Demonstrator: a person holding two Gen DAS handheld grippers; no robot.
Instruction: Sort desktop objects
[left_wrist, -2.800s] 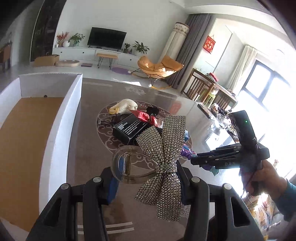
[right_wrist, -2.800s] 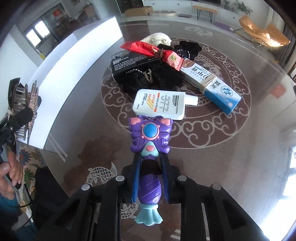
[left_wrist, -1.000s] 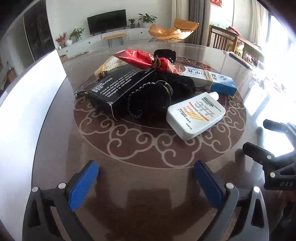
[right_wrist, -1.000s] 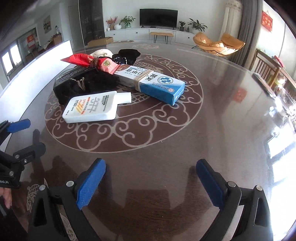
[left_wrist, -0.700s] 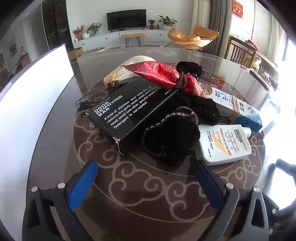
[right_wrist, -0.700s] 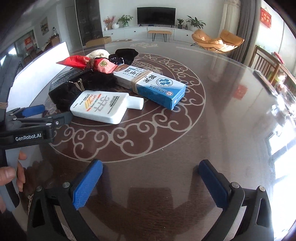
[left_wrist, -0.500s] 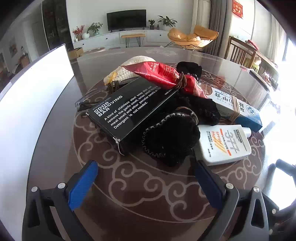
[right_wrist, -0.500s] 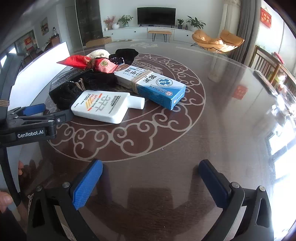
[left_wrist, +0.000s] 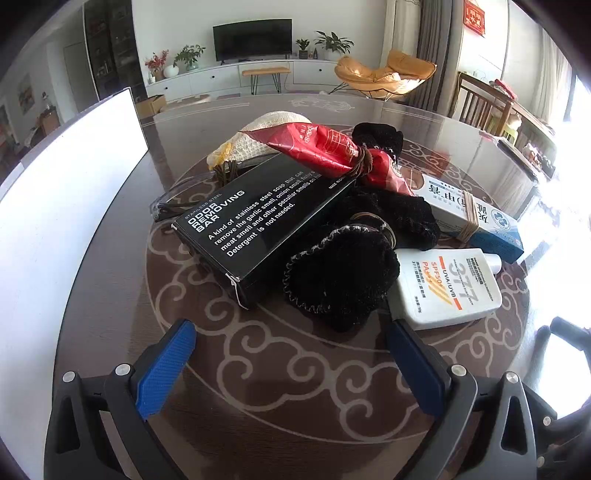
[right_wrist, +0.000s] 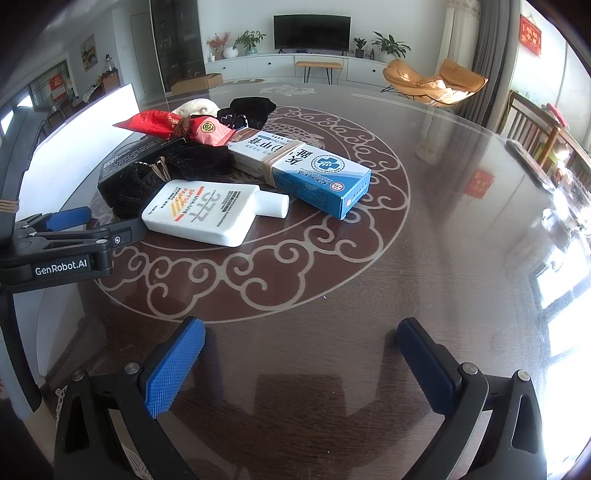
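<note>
A pile lies on the round dark table (left_wrist: 280, 373): a black soap-bar box (left_wrist: 258, 218), a black knitted piece (left_wrist: 343, 277), a white sunscreen bottle (left_wrist: 447, 288), a blue-and-white carton (left_wrist: 472, 218), a red packet (left_wrist: 325, 151) and a cream knitted item (left_wrist: 258, 133). My left gripper (left_wrist: 291, 354) is open and empty, just short of the black knitted piece. My right gripper (right_wrist: 299, 350) is open and empty, well short of the sunscreen bottle (right_wrist: 210, 210) and the carton (right_wrist: 306, 170). The left gripper's fingers (right_wrist: 70, 218) show in the right wrist view beside the bottle.
A white box wall (left_wrist: 62, 192) stands along the table's left side. Dining chairs (left_wrist: 491, 107) and a side table stand past the right edge. A TV unit and an orange chair are far behind.
Both grippers earlier held a rhinestone bow clip and a purple toy; now both are open and empty. The left gripper has moved close to the pile and has held still since half a second ago.
</note>
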